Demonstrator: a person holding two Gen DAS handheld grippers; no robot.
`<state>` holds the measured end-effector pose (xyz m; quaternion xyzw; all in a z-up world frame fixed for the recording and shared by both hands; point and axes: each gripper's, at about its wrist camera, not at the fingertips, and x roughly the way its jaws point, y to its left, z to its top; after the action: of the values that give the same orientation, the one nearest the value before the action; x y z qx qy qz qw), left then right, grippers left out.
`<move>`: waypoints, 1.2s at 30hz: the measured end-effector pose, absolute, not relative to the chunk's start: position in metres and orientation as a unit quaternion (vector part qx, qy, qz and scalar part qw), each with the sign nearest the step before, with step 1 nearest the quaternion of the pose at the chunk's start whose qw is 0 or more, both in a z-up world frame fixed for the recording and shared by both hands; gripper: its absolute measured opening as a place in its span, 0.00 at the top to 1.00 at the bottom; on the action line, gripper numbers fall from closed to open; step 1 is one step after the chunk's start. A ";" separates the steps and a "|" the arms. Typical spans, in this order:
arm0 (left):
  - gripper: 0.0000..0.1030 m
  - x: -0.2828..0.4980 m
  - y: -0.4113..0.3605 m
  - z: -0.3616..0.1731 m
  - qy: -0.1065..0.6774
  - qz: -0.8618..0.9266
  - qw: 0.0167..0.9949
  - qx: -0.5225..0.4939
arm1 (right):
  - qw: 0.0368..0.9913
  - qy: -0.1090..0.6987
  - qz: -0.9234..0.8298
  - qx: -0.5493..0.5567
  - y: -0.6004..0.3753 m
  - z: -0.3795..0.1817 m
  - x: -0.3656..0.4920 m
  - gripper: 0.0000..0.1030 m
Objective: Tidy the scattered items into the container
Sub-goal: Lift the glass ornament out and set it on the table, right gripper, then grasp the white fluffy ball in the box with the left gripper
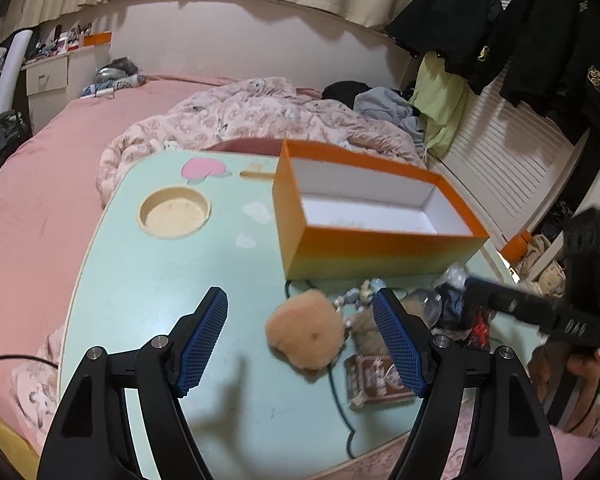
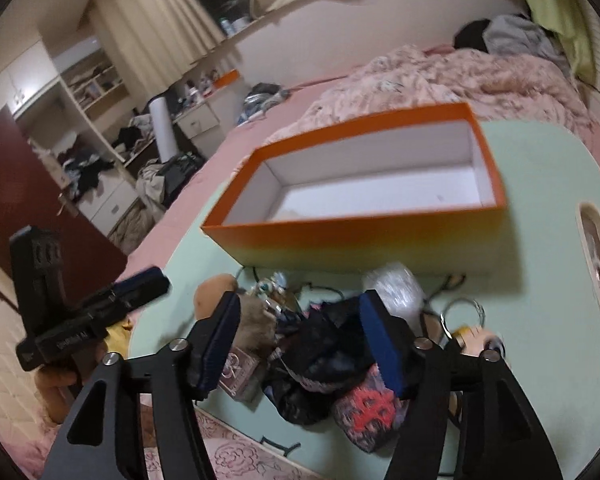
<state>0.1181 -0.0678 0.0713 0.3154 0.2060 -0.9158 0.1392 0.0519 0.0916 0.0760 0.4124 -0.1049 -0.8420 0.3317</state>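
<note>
An orange box (image 1: 380,248) (image 2: 340,240) with a white inside stands open at the back of the mint table. In front of it lies a heap of small items: a peach fluffy puff (image 1: 304,336), a brown card pack (image 1: 376,380) (image 2: 240,372), a black cloth (image 2: 332,344), a red-patterned pouch (image 2: 368,404), a clear plastic bag (image 2: 396,284) and a key ring (image 2: 460,312). My left gripper (image 1: 298,300) (image 2: 140,284) hangs open over the puff without touching it. My right gripper (image 2: 300,304) (image 1: 540,312) is open above the black cloth, its pads apart from it.
The mint table (image 1: 140,280) has a round cup recess (image 1: 175,212) at the left and a dark green cord (image 1: 340,408) trailing to its near edge. It rests on a pink bed (image 1: 40,184) with a rumpled quilt (image 1: 240,116) behind the box.
</note>
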 end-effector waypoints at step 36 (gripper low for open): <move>0.55 -0.097 -0.057 0.043 0.106 -0.721 0.082 0.680 | 0.325 -0.161 -0.846 0.391 0.126 0.078 0.053 0.37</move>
<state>-0.0971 -0.0574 0.0431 0.6801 0.1056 -0.7208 0.0817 0.0534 0.1256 0.0780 0.3912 -0.1612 -0.8457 0.3253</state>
